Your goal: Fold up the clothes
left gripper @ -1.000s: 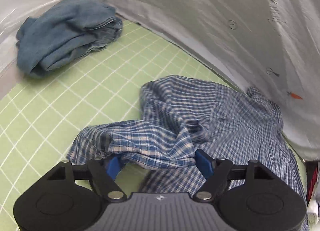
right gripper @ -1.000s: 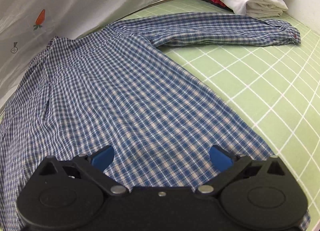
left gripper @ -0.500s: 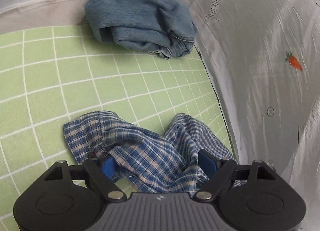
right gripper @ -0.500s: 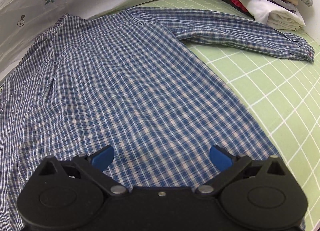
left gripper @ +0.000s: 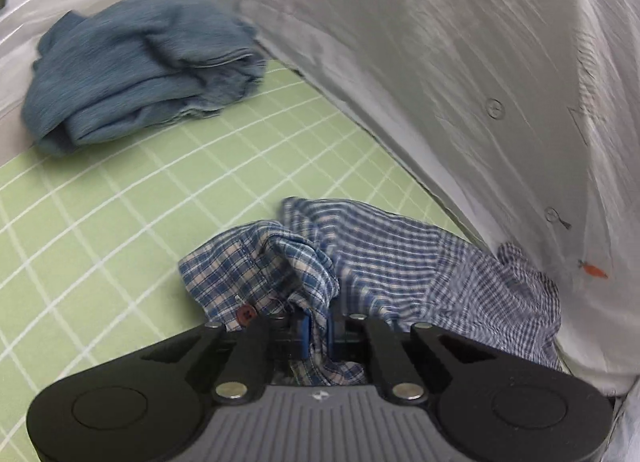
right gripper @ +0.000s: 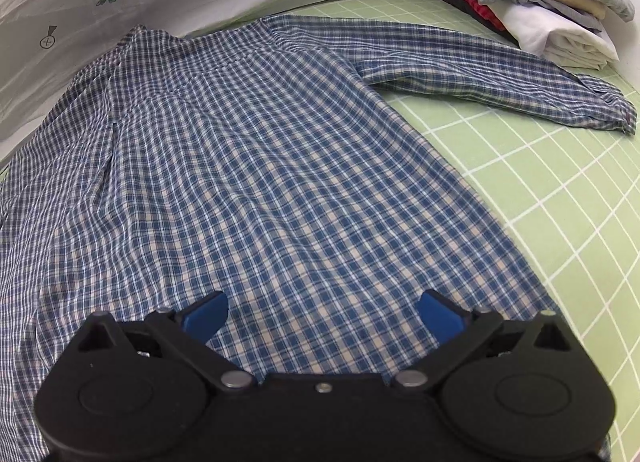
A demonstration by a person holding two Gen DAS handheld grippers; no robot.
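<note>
A blue and white checked shirt [right gripper: 248, 181] lies spread flat on the green grid mat [right gripper: 560, 189], one sleeve [right gripper: 480, 73] stretched out to the right. In the left wrist view its other sleeve [left gripper: 288, 262] is bunched up, with a red cuff button [left gripper: 245, 314] showing. My left gripper [left gripper: 316, 336] is closing, and its blue pads pinch a fold of that sleeve. My right gripper [right gripper: 322, 314] hovers open over the lower part of the shirt, with nothing between its fingers.
A crumpled blue denim garment [left gripper: 136, 65] lies at the far left of the mat [left gripper: 120, 229]. A white sheet with carrot prints [left gripper: 480, 61] hangs along the back edge. A stack of folded clothes [right gripper: 532, 1] sits at the far right corner.
My left gripper has shut on the bunched sleeve, which was only lying between its open fingers before. The left view has swung sideways. The right gripper has stayed open over the shirt.
</note>
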